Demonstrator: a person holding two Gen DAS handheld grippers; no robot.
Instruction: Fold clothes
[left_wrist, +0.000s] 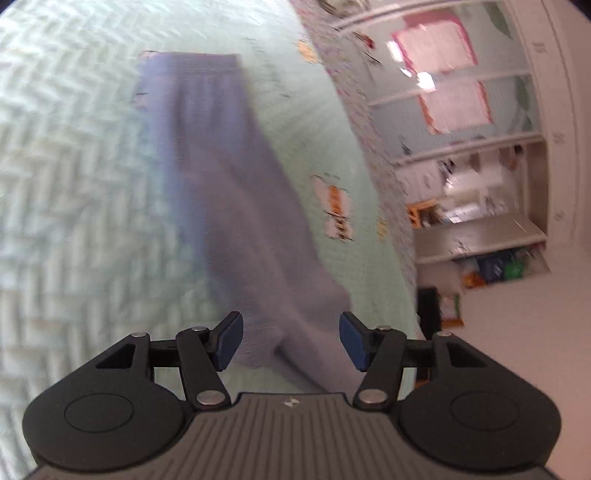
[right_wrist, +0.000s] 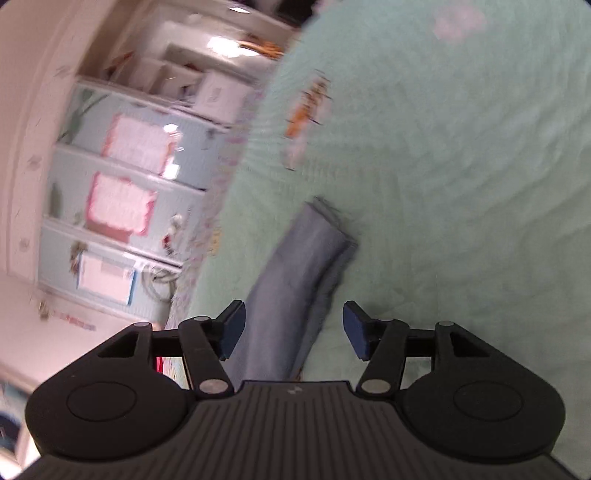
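Observation:
Lilac-grey trousers lie stretched out on a pale green quilted bedspread, waistband at the far end. My left gripper hovers over the near end of the garment with its blue pads apart; cloth shows between them but they do not press on it. In the right wrist view a narrow end of the same blue-grey trousers runs away from my right gripper, which is open above it. Both views are blurred.
The bedspread has butterfly patches and a floral border along its edge. Beyond the bed stands a white shelf unit with pale blue drawers and pink labels, and cluttered shelves above a pinkish floor.

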